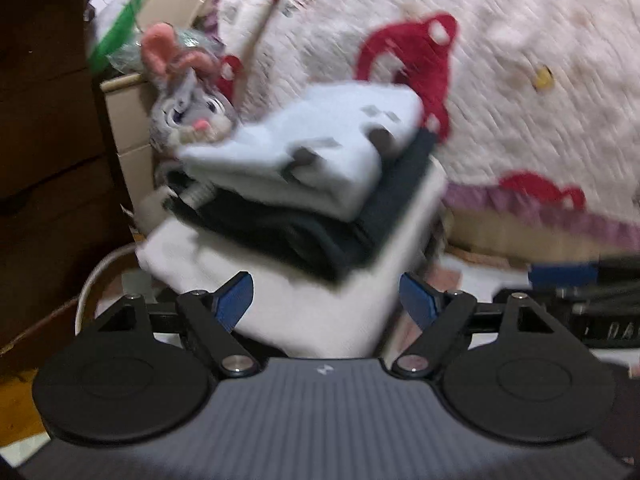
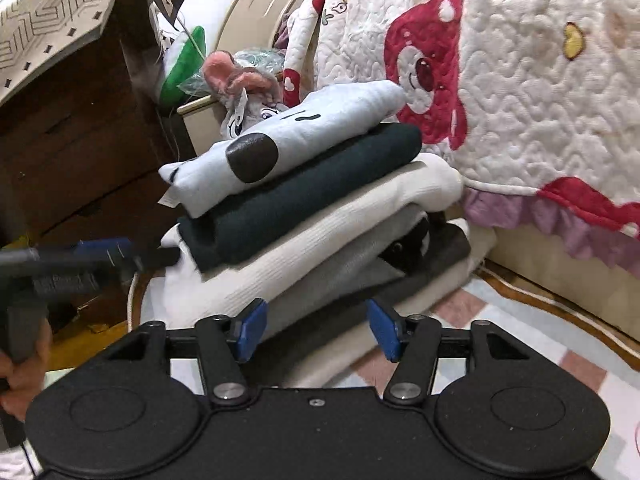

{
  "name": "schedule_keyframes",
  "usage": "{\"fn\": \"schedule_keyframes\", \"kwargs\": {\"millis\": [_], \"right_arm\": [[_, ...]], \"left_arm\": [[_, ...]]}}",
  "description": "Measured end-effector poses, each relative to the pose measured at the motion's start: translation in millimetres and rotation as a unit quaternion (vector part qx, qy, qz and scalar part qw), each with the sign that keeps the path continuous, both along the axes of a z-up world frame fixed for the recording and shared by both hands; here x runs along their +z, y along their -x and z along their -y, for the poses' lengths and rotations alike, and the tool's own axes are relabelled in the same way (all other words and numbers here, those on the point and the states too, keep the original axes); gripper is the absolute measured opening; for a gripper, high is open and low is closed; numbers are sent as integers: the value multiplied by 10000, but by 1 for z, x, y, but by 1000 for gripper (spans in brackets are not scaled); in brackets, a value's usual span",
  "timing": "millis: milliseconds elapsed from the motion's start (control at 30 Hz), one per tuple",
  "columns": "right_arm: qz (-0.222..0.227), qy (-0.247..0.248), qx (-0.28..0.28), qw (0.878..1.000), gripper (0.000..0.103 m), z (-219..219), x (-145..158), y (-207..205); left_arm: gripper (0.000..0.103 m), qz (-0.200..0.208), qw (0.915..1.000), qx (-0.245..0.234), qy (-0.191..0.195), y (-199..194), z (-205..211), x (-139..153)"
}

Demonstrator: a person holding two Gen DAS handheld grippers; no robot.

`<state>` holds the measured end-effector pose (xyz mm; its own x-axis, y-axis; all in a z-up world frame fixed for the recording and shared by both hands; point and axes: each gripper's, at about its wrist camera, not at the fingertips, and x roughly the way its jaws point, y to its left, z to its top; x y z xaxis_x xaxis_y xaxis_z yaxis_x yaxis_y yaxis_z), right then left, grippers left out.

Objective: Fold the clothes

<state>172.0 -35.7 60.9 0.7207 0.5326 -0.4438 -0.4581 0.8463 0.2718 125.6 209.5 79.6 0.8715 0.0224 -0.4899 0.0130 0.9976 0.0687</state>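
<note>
Resting on a patterned rug (image 2: 532, 320), a stack of folded clothes (image 2: 320, 208) stands just in front of both grippers; on top lies a pale blue garment (image 2: 304, 136) with a dark oval patch, below it a dark folded garment (image 2: 304, 204), then a cream ribbed one (image 2: 320, 252), then grey and black pieces over a white bottom layer. The right gripper (image 2: 316, 330) points at the foot of the stack, its blue-padded jaws apart with nothing between them. The left gripper (image 1: 326, 300) faces the stack from the other side, jaws likewise spread and holding nothing; its view is motion-blurred. From the right wrist it shows at the left edge, gripped by a hand (image 2: 20, 380). Behind the stack sits a grey plush rabbit (image 2: 248, 96) with pink ears, and a white quilt (image 2: 520, 92) with red bears hangs beside it.
</note>
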Motion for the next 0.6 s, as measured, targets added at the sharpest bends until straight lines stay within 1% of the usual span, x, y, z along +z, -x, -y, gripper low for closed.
{"fn": "schedule_keyframes", "kwargs": {"millis": [100,200,233,300,400,467,533,600], "right_arm": [[44,147,-5,9999,66,9,4,18],[109,326,-57,9994,69,21,6,35],[127,366,-93,9992,71,26,5,40],[40,353,-222,9991,72,39,-1,47],[-90,310,-369,9988,72,55,-13,56],[-160,282,-434,9985,72,63,-21,61],[-229,255,-499,9982,72,72,-28,67],[-281,222,-556,9978,72,79,-35,71]], "left_arm": [[85,-299,9995,-10,103,10,18,-6],[88,-310,9995,-82,13,22,38,-14],[88,-373,9991,-177,-9,26,46,-20],[88,-518,9983,-271,-56,34,61,-33],[89,-649,9970,-314,-282,43,80,-48],[91,-700,9960,-267,-484,47,92,-56],[92,-816,9942,-268,-654,49,102,-61],[93,-834,9936,-276,-715,50,109,-62]]}}
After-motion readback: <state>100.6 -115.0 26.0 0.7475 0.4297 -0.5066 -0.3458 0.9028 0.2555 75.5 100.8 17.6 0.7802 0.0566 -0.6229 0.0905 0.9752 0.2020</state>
